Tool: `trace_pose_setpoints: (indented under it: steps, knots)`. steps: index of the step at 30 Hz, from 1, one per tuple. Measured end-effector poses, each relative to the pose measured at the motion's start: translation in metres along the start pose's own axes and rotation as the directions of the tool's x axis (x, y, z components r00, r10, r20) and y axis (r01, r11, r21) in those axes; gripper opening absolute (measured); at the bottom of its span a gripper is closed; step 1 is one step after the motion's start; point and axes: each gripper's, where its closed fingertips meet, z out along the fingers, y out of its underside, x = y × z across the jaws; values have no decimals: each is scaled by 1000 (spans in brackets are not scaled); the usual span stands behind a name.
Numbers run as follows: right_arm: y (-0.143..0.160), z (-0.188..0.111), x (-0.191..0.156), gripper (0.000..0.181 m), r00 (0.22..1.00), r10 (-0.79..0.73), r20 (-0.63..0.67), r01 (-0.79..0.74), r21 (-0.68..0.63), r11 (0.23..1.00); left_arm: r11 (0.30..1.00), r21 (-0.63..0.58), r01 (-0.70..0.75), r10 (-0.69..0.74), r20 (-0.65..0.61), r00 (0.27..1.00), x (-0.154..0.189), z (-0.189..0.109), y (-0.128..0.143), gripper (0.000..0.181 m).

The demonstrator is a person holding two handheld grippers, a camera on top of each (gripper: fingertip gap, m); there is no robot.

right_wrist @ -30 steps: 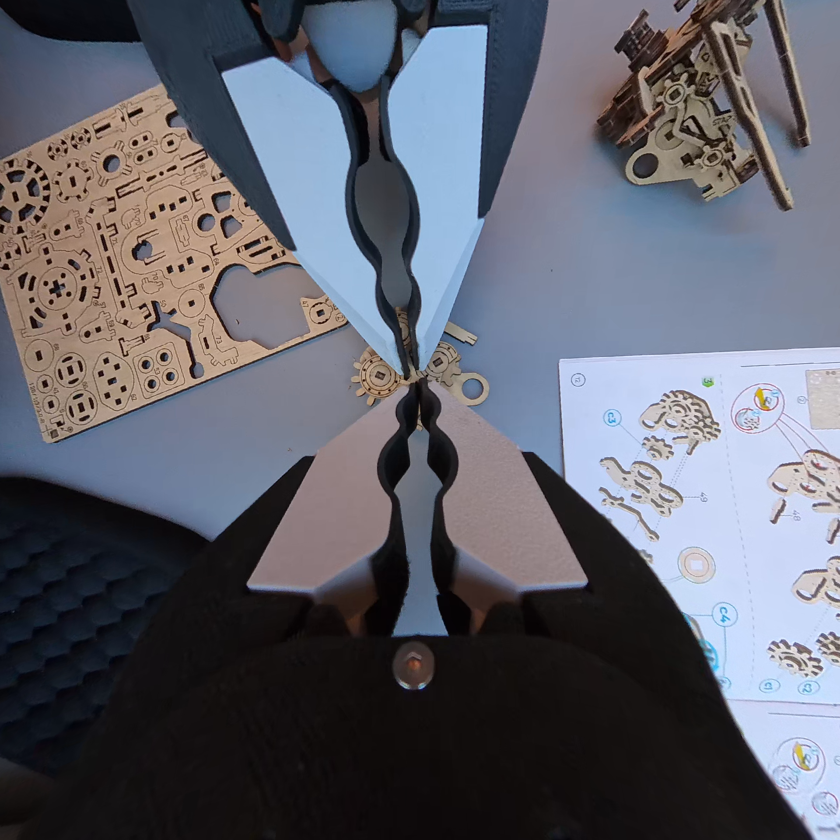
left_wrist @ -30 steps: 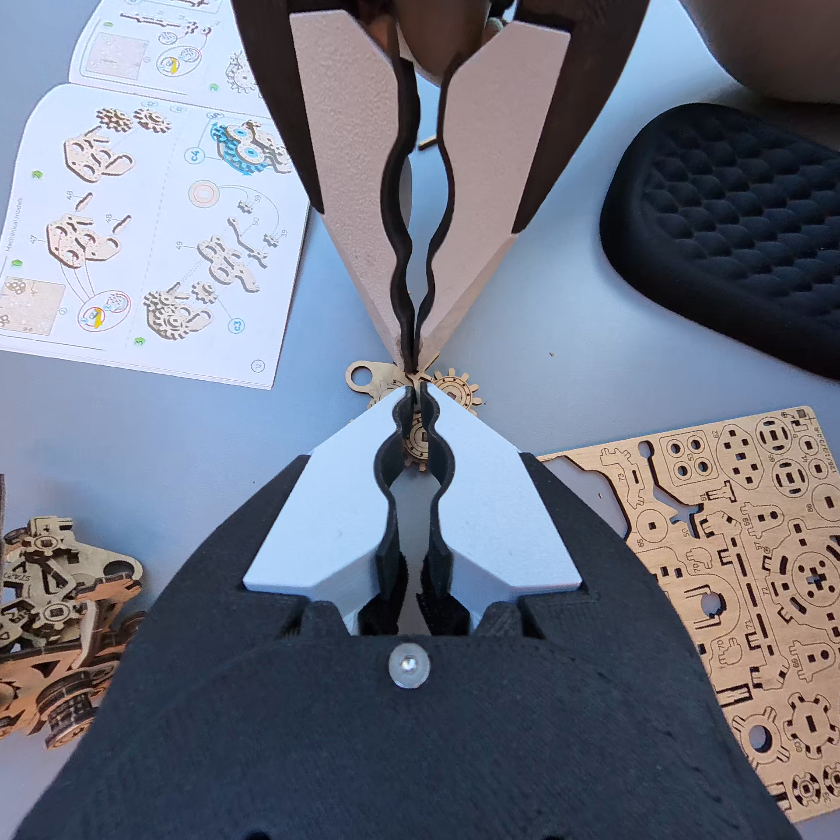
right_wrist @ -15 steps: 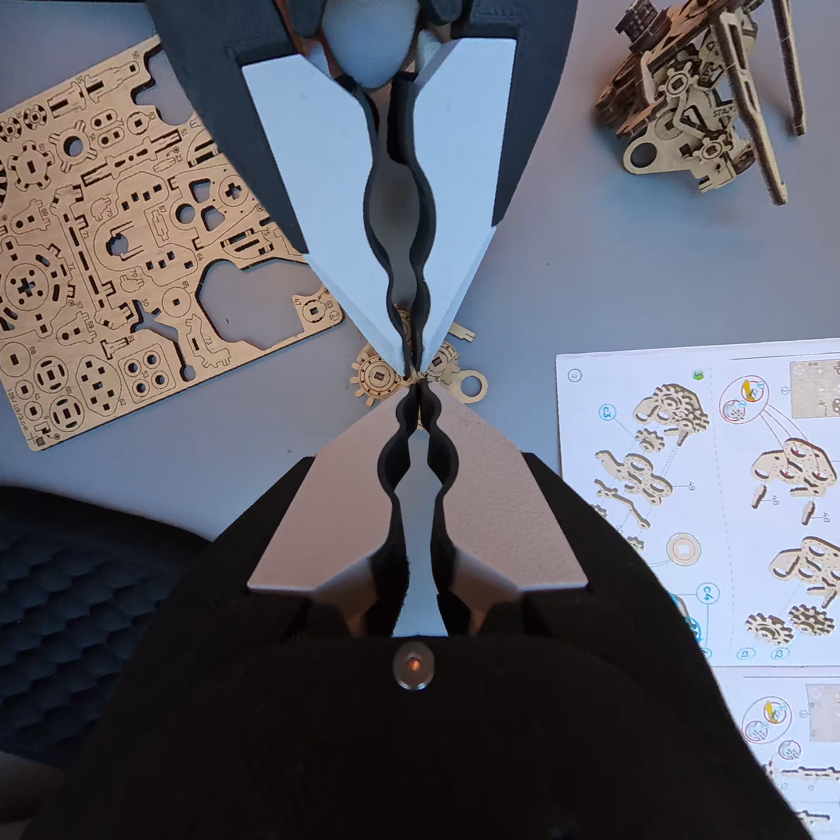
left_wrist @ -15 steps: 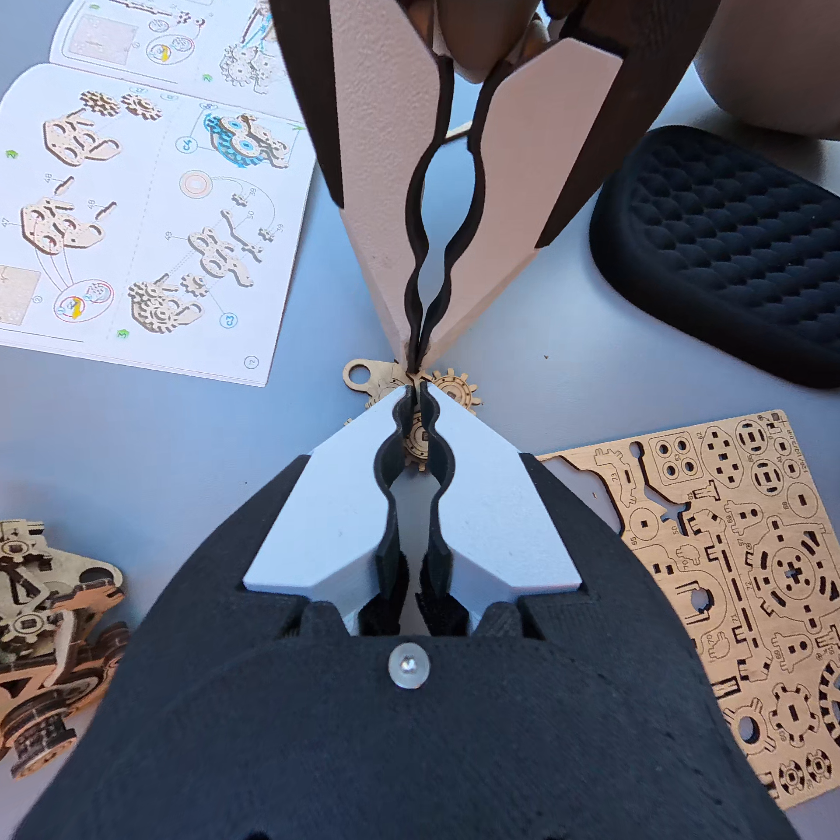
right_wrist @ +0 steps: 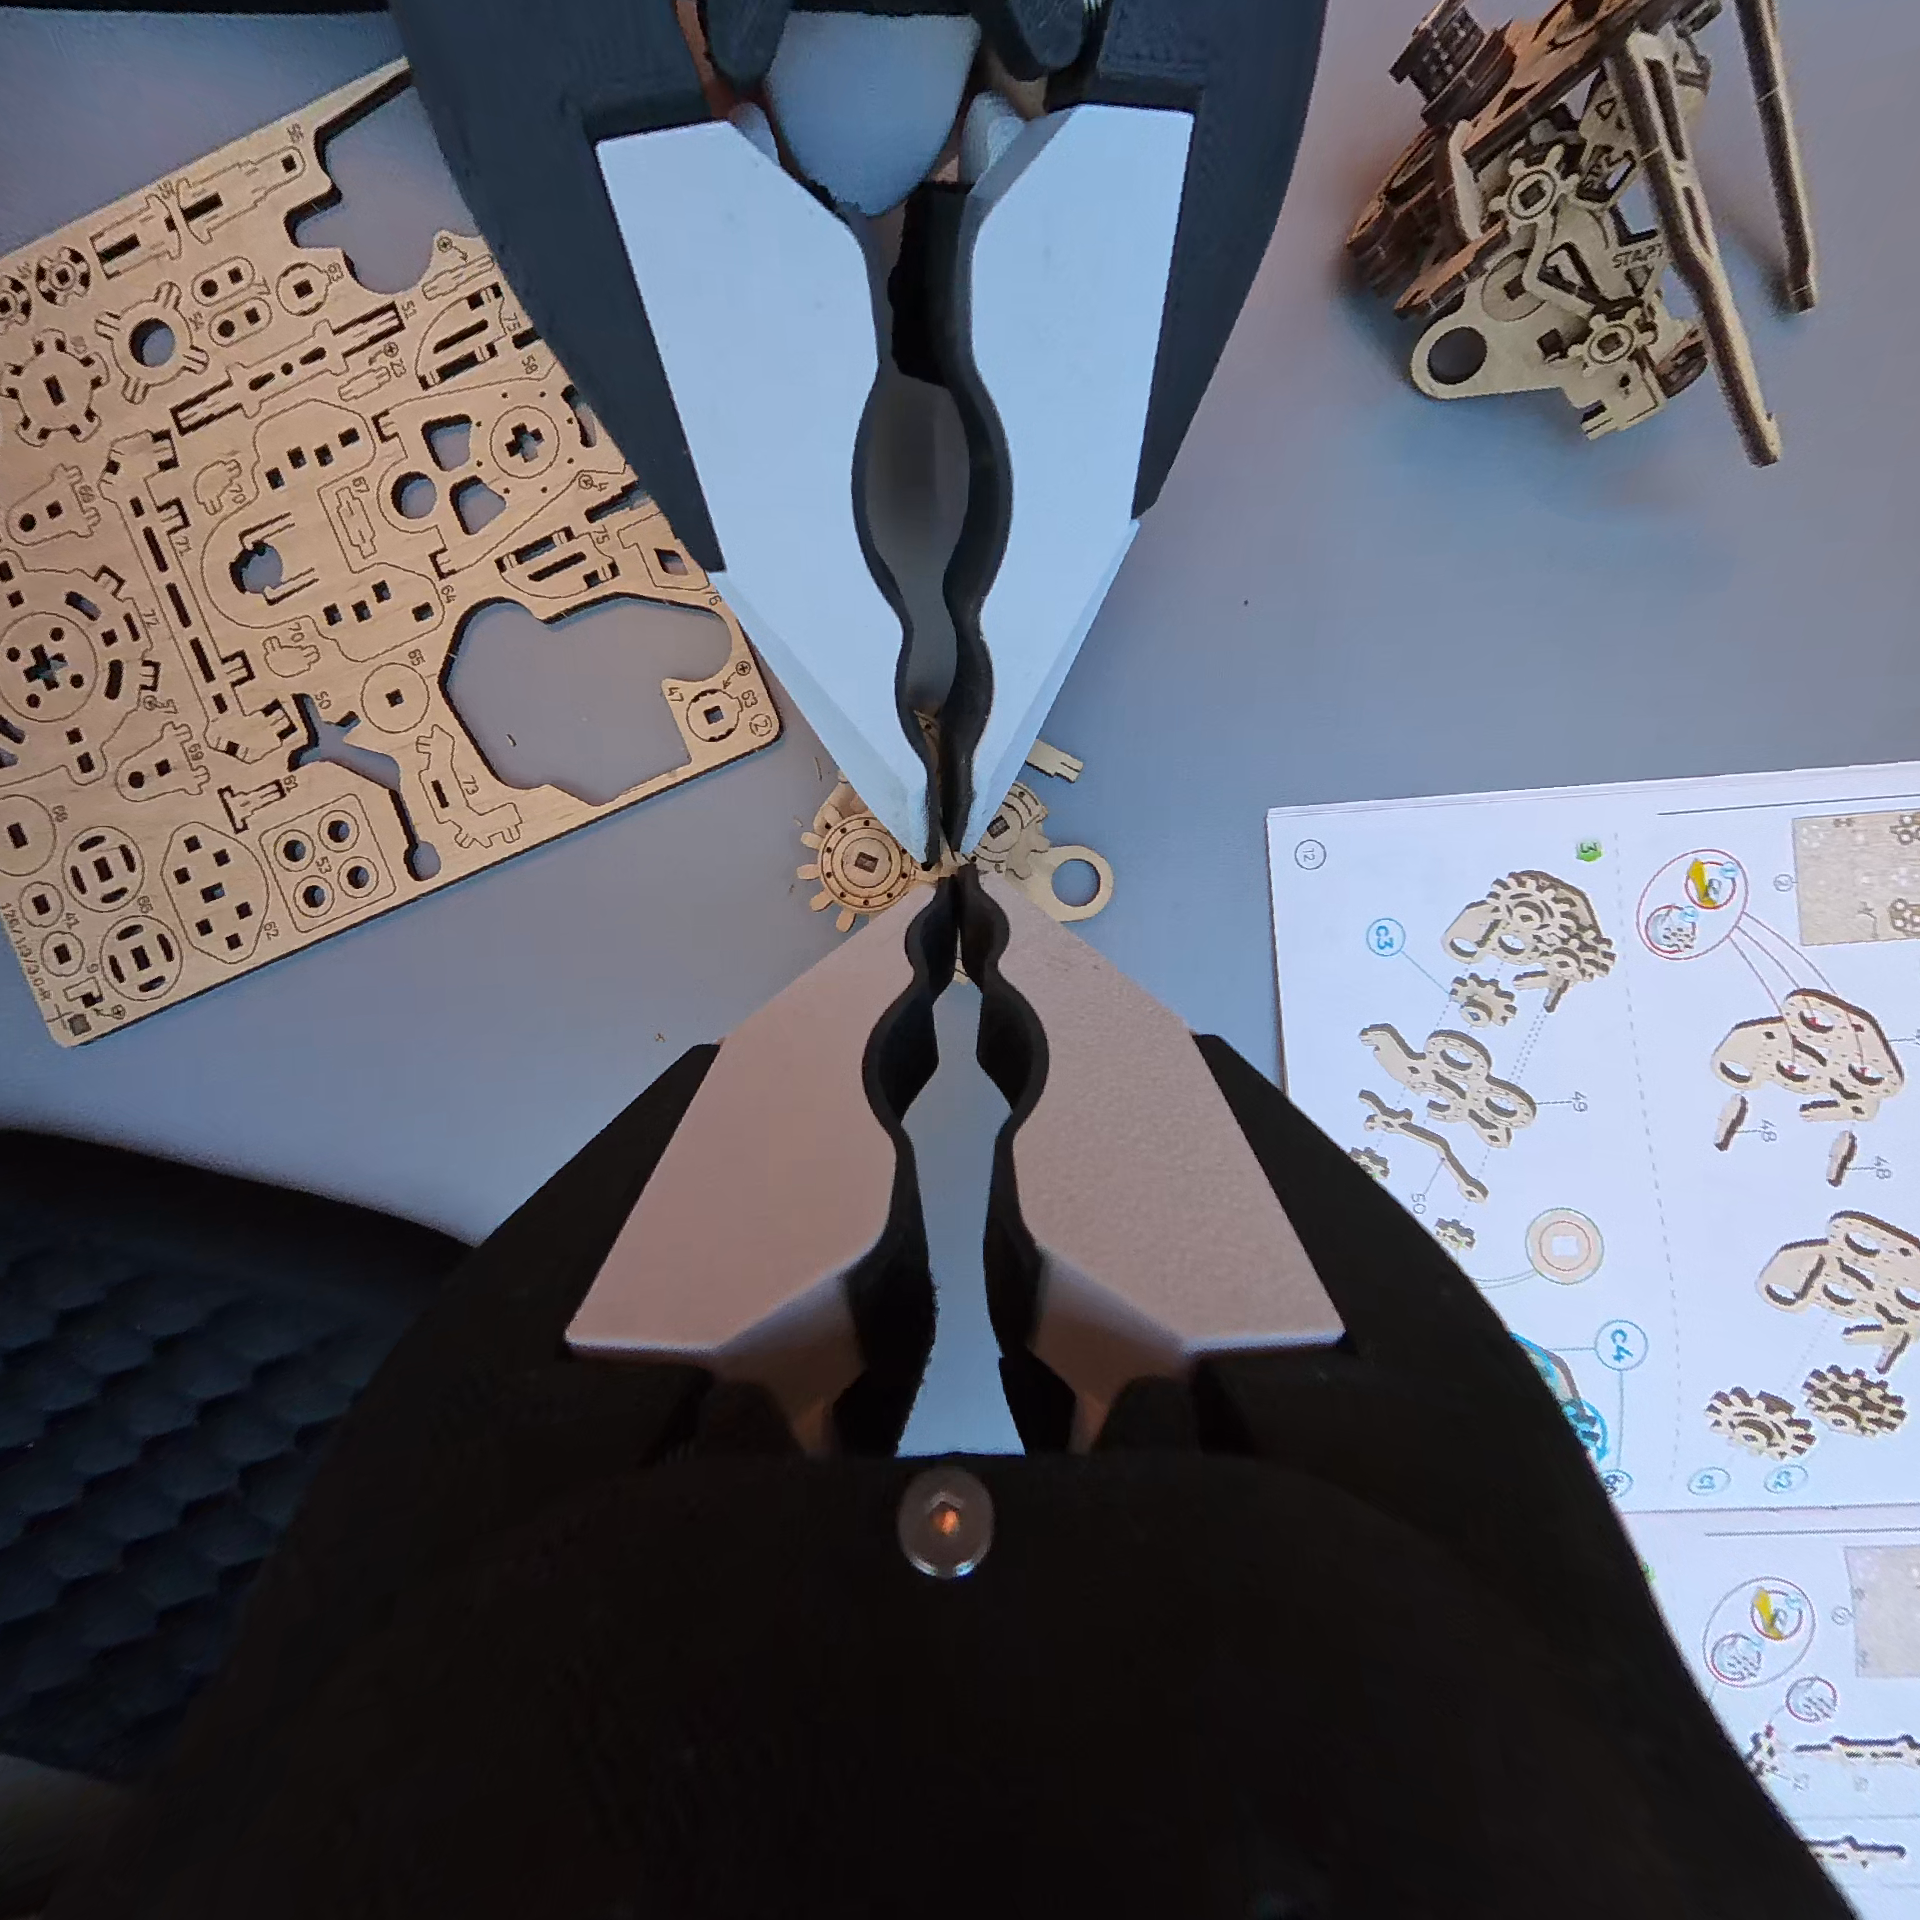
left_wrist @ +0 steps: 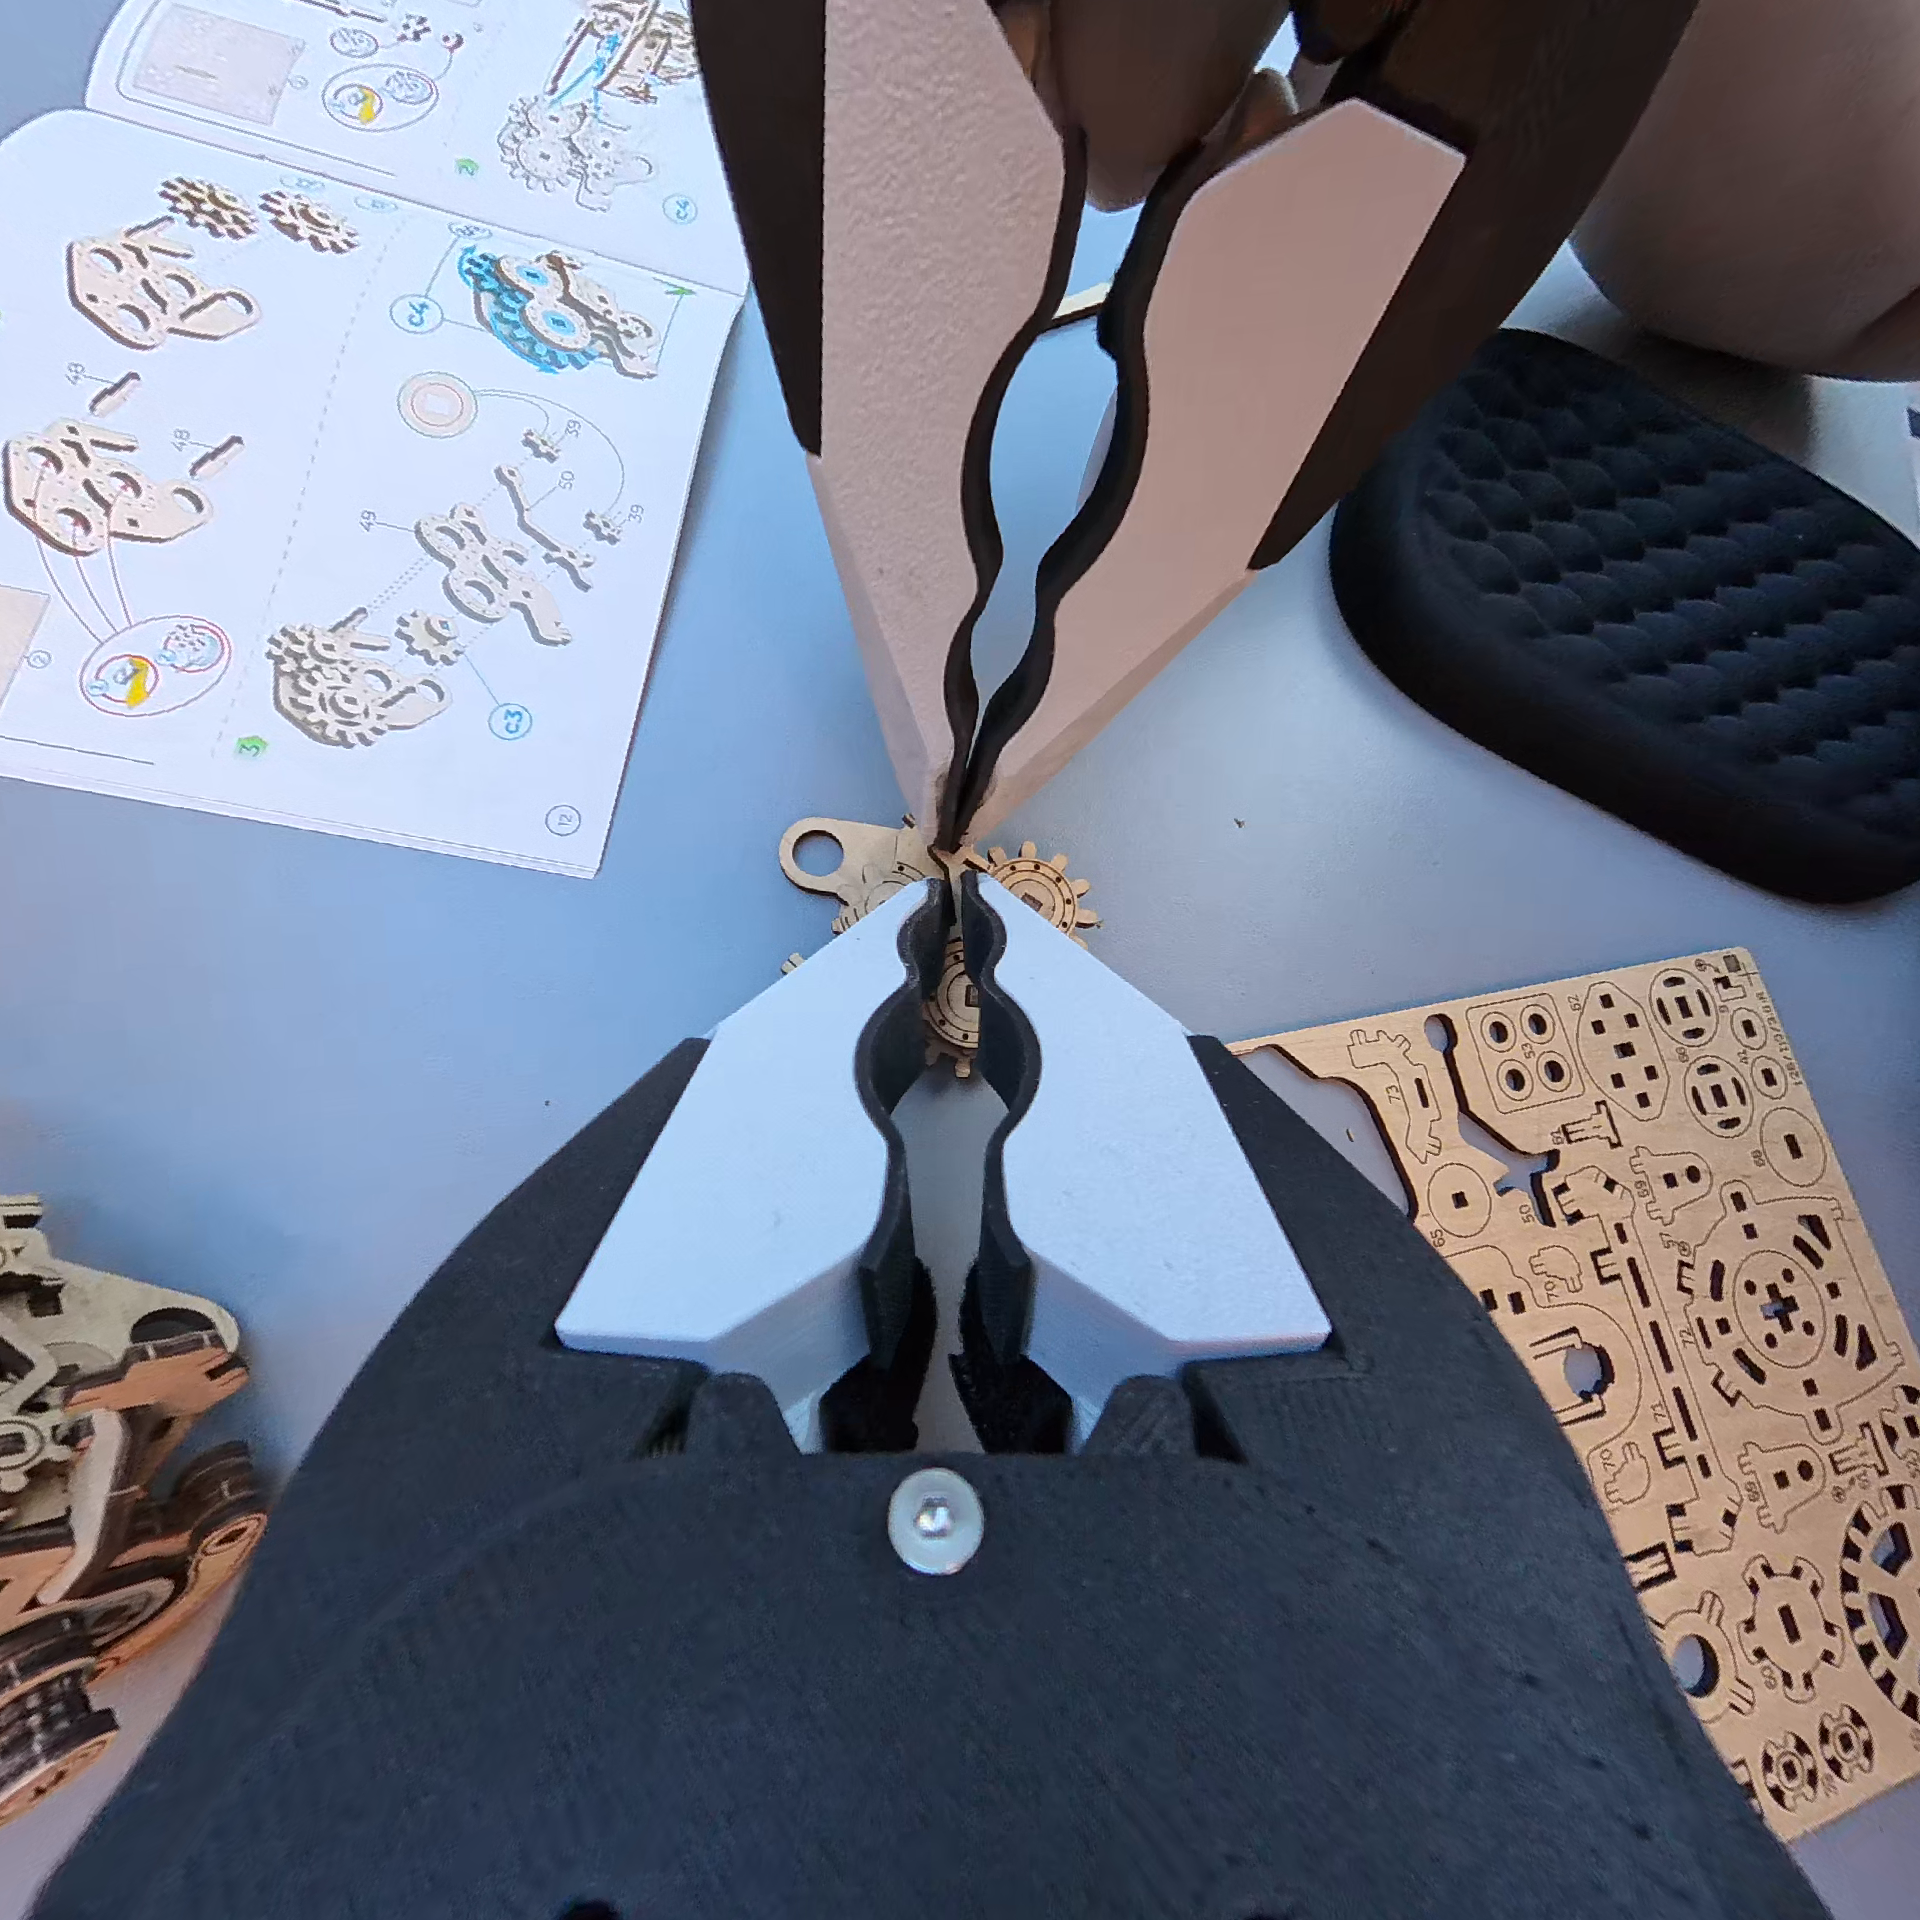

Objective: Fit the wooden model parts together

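A small wooden gear assembly (left_wrist: 1044,894) with a looped plate lies on the grey table between the two grippers; it also shows in the right wrist view (right_wrist: 857,868). My left gripper (left_wrist: 951,888), with pale blue fingers, is shut, its tips pinching the assembly. My right gripper (right_wrist: 958,899), with pinkish fingers, is shut on a small wooden piece at the same spot. The two grippers meet tip to tip: the right gripper (left_wrist: 951,831) comes in from the far side, as does the left gripper (right_wrist: 945,847) in the right wrist view. The joint itself is hidden by the tips.
A printed instruction sheet (left_wrist: 312,468) (right_wrist: 1610,1143) lies to one side. A laser-cut wooden part sheet (left_wrist: 1662,1299) (right_wrist: 260,571) lies on the other. A black honeycomb pad (left_wrist: 1642,603) and a partly built wooden model (left_wrist: 83,1455) (right_wrist: 1558,239) sit near the edges. My two grippers' fingertips are within a few centimetres of each other.
The right gripper has swung and tilted about the meeting point, so its body leans more to the right in the left wrist view. Both sets of tips stay shut at the assembly.
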Motion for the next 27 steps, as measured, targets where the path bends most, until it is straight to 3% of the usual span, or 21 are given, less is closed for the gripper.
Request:
trace_pose_setpoints:
  steps: [10,12,18,22,27]
  knots:
    - [-2,0,0,0,999,-54,11,53,42,998,999,39,19,-19,-8,1000,1,-1,-2,0]
    - [-6,-7,0,1,999,-47,19,46,72,996,998,56,25,-25,-3,1000,-1,-3,-4,8]
    - [-7,-33,13,2,1000,-4,-10,6,165,986,978,205,44,-57,56,997,-16,-45,-26,12]
    - [-3,-21,6,3,1000,-20,23,15,197,980,989,135,60,-78,131,988,-32,-55,-10,12]
    - [-19,-16,4,8,1000,-23,19,18,262,965,998,-5,56,-54,154,987,-33,-42,12,11]
